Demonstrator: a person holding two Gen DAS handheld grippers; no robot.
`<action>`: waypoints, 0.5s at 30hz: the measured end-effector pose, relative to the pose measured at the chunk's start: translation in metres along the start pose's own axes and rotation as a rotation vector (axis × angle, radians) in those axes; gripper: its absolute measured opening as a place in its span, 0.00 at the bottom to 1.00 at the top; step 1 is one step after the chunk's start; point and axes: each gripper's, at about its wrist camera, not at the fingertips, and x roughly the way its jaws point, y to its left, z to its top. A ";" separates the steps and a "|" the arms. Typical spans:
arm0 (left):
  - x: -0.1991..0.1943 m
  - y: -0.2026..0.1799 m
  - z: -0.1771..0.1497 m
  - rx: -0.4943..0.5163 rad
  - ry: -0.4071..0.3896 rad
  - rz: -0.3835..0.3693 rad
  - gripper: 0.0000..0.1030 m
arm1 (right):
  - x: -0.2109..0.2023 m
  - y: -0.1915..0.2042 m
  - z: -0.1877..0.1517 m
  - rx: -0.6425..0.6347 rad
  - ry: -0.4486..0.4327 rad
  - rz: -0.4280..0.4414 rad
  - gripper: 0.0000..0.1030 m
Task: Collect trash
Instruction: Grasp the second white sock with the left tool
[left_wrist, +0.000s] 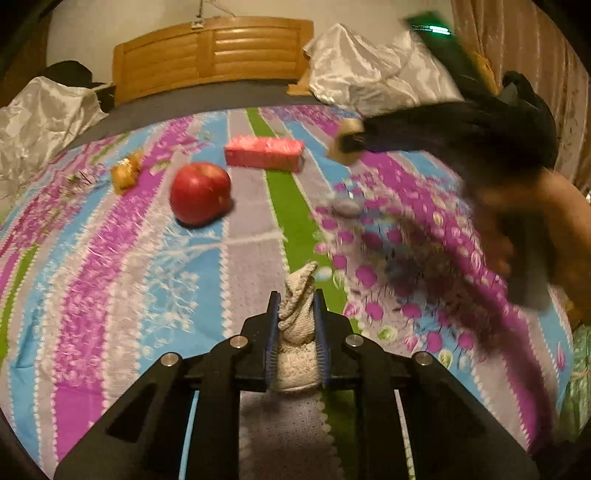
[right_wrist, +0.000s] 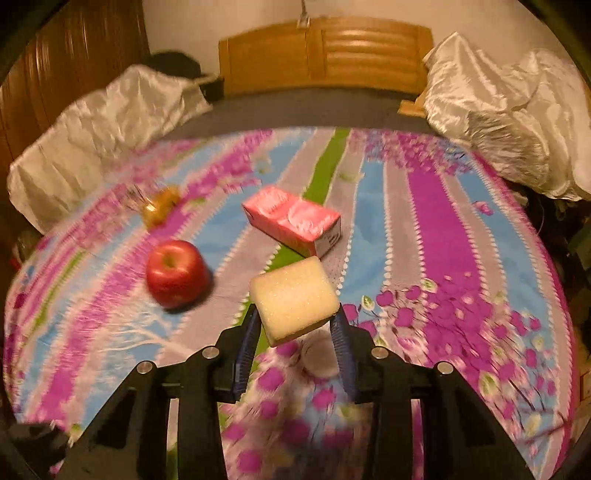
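My left gripper (left_wrist: 297, 301) is shut on a crumpled off-white paper towel wad (left_wrist: 298, 332), held above the striped bedspread (left_wrist: 110, 258). My right gripper (right_wrist: 295, 314) is shut on a pale yellow sponge block (right_wrist: 293, 299); it also shows blurred at the right of the left wrist view (left_wrist: 349, 142). A red apple (left_wrist: 200, 192) (right_wrist: 176, 273), a pink carton (left_wrist: 264, 152) (right_wrist: 293, 220) and a crinkled yellow wrapper (left_wrist: 126, 170) (right_wrist: 160, 207) lie on the bed. A small pale scrap (left_wrist: 345, 206) lies on the spread; a similar round one (right_wrist: 320, 354) sits under my right gripper.
A wooden headboard (left_wrist: 212, 55) stands at the far end. Shiny white bedding is heaped at the back left (right_wrist: 92, 133) and back right (right_wrist: 509, 110). A curtain (left_wrist: 517, 48) hangs at the right. The person's arm (left_wrist: 546, 229) crosses the right side.
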 end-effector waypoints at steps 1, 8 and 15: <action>-0.004 -0.001 0.003 -0.001 -0.010 0.008 0.15 | -0.015 0.000 -0.003 0.007 -0.012 0.002 0.39; -0.040 -0.035 0.027 0.071 -0.074 0.019 0.15 | -0.151 -0.003 -0.053 0.096 -0.126 -0.026 0.39; -0.069 -0.086 0.044 0.204 -0.145 -0.004 0.15 | -0.277 -0.021 -0.125 0.200 -0.216 -0.092 0.39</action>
